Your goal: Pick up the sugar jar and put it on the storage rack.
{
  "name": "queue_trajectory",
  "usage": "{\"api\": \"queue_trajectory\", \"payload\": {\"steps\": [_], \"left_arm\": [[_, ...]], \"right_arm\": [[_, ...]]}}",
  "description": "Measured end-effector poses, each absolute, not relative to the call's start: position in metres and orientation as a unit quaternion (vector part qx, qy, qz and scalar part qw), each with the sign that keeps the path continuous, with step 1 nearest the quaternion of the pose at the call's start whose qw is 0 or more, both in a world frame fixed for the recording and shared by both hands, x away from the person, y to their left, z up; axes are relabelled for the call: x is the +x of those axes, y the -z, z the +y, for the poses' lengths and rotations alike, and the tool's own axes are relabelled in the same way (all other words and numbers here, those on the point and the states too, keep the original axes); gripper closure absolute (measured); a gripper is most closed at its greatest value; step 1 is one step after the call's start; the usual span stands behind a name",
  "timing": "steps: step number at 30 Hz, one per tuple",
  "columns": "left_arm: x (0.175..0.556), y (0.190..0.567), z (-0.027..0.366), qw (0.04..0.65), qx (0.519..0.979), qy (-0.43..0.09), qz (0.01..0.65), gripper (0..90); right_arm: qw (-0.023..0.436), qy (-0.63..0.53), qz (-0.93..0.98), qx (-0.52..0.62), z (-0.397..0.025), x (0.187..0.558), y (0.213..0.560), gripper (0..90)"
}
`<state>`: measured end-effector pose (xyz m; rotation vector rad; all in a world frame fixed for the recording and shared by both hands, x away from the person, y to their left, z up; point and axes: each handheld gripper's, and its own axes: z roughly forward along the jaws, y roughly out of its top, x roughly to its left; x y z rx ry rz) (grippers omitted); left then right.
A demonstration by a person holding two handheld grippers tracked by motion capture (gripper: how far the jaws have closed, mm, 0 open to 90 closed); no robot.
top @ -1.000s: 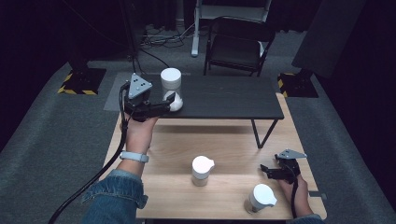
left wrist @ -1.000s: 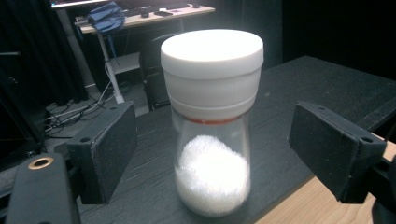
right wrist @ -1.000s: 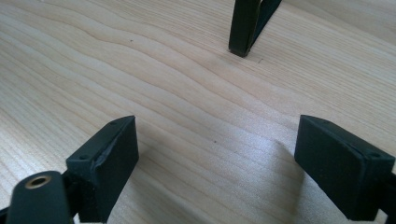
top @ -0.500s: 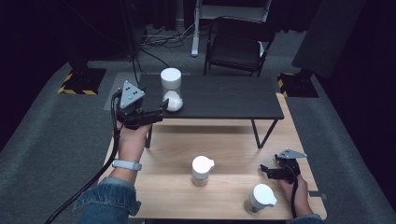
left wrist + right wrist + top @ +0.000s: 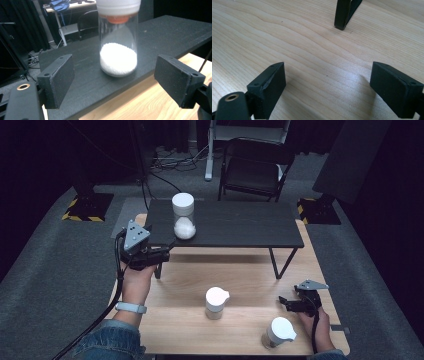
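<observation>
Now the left tool [image 5: 159,256], jaws spread wide, faces the clear jar [image 5: 118,40] of white granules standing near the black shelf's [image 5: 240,224] front edge; a careless nudge could tip it. The right tool [image 5: 290,303] rests wide apart on the table [image 5: 185,285].

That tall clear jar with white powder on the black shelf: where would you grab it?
Grip the jar around its straight clear wall, above the powder and below the white lid. It stands upright, so come in level from the front, where the open left gripper already faces it.
</observation>
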<state>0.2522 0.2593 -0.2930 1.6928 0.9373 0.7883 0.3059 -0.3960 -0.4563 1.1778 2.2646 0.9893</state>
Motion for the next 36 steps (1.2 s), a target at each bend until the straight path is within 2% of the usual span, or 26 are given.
{"api": "queue_trajectory", "payload": {"steps": [36], "left_arm": [[0.230, 0.353, 0.272, 0.487, 0.714, -0.289, 0.411, 17.6]], "right_arm": [[0.202, -0.353, 0.810, 0.422, -0.396, 0.306, 0.456, 12.9]]}}
